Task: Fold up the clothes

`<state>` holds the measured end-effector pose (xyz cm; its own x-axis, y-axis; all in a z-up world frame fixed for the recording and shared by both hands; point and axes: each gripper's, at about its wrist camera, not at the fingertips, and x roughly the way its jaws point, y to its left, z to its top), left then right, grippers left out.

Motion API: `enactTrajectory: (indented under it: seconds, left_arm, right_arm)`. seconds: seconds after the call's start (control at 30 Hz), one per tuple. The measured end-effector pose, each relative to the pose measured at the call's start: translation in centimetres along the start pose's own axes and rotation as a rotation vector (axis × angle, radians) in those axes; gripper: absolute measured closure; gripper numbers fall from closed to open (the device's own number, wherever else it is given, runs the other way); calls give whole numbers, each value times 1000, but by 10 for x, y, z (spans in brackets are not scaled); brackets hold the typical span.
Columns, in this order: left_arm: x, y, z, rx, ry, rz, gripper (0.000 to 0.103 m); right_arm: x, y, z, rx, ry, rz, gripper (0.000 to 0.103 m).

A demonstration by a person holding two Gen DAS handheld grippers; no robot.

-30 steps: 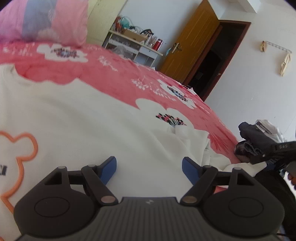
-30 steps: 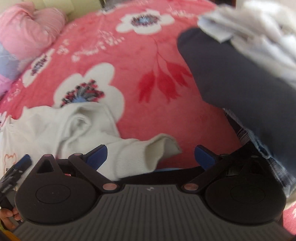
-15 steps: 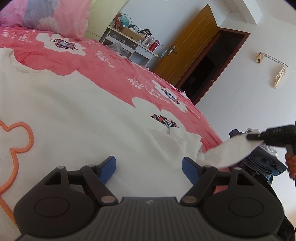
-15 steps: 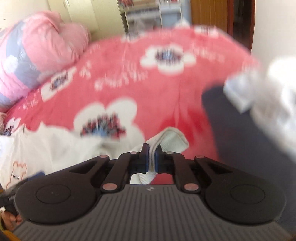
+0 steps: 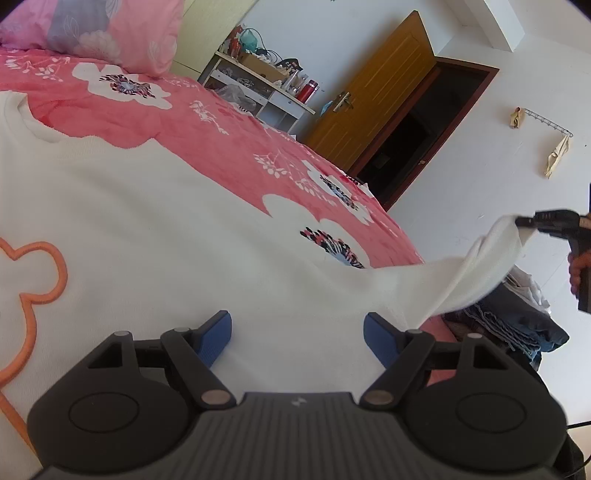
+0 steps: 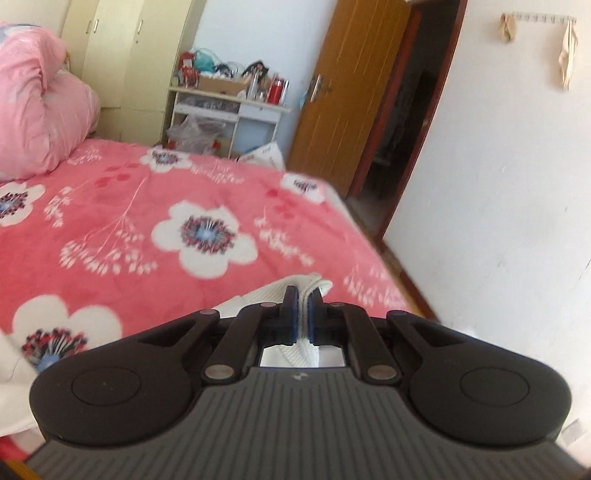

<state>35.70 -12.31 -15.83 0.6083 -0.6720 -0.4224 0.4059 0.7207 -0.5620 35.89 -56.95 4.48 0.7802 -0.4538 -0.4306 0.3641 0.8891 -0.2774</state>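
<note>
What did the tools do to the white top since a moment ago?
The right tool closed on the sleeve cuff and lifted it off the bed, pulling the sleeve out. The left tool stayed open over the white top, which stayed flat.

Bed w/ pink floral blanket (image 5: 229,147): white sweater (image 5: 147,229) spread flat, pink pillow (image 5: 110,33), dark clothes pile (image 5: 517,317).

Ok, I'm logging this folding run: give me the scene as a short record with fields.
surface: bed with pink floral blanket
garment: white sweater spread flat, orange outline print
left tongs: open, over the sweater's body
right tongs: shut on the sleeve cuff
sleeve: lifted off the bed, stretched
nearby: dark clothes pile
</note>
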Motion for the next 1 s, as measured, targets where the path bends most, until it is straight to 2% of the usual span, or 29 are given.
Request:
enactTrajectory:
  seconds: [0.2, 0.37, 0.53, 0.63, 0.7, 0.8, 0.9, 0.97, 1.0]
  left_arm:
    - [0, 1, 0, -6, -1, -5, 24]
    - [-1, 4, 1, -24, -2, -17, 24]
    - [-3, 10, 4, -71, -4, -45, 24]
    - [-12, 12, 11, -125, -5, -56, 25]
    - [-32, 14, 19, -201, -20, -58, 25]
    - [-88, 21, 34, -297, -82, -63, 25]
    - [-164, 23, 38, -259, -161, 59, 25]
    - [-214, 27, 33, -261, -204, 118, 25]
    - [-239, 29, 31, -265, -226, 145, 25]
  right_arm:
    - [-28, 19, 30, -50, -169, 22, 99]
    - [-82, 44, 45, -147, -385, 57, 99]
    - [-131, 76, 58, -245, -649, 211, 99]
    - [-154, 100, 64, -293, -766, 318, 99]
    - [-167, 118, 68, -317, -818, 401, 99]
    - [-187, 156, 68, -400, -881, 529, 99]
    - [-207, 205, 63, -456, -894, 712, 98]
    - [-216, 242, 53, -480, -868, 864, 95]
    - [-225, 260, 45, -499, -833, 931, 85]
